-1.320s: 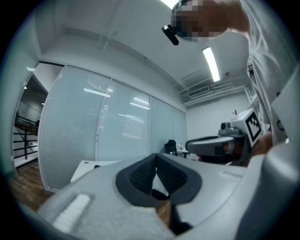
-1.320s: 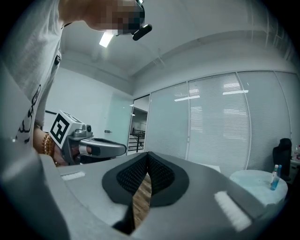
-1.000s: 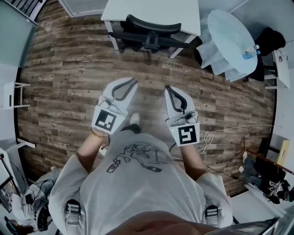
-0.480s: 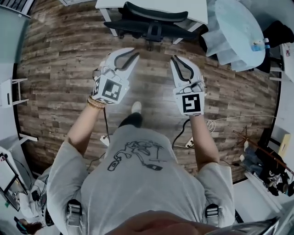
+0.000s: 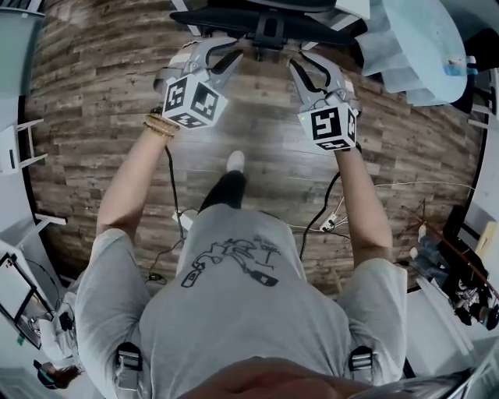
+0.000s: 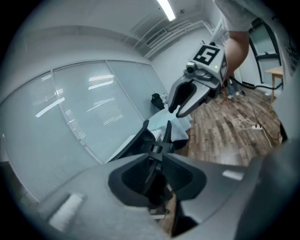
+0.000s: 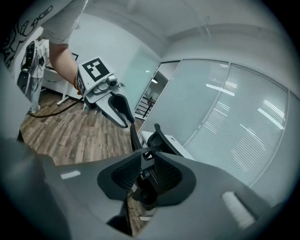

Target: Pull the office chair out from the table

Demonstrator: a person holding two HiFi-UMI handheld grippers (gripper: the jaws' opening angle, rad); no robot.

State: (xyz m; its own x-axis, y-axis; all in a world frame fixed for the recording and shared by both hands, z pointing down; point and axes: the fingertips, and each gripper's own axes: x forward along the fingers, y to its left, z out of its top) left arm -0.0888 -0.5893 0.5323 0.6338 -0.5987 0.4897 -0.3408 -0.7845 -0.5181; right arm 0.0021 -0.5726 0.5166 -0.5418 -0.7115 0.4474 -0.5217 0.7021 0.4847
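Head view: the office chair [image 5: 265, 19] sits at the top edge with its back toward the person. The left gripper [image 5: 222, 61] and right gripper [image 5: 316, 72] hover just short of it. A draped round table [image 5: 421, 39] stands close on the right, and a cable [image 5: 331, 218] trails across the floor behind the feet, so watch the backward step.

Left gripper view: the jaws have just been opening. They're partway apart with nothing held, and the chair's back lines up in the gap.

Right gripper view: same story, half-open and empty. The chair is pushed in at the white bench [image 7: 180, 145].

My guess is it's heavyish but should roll easily. The stiff rim of the back looks like the spot to grab, one gripper per side.
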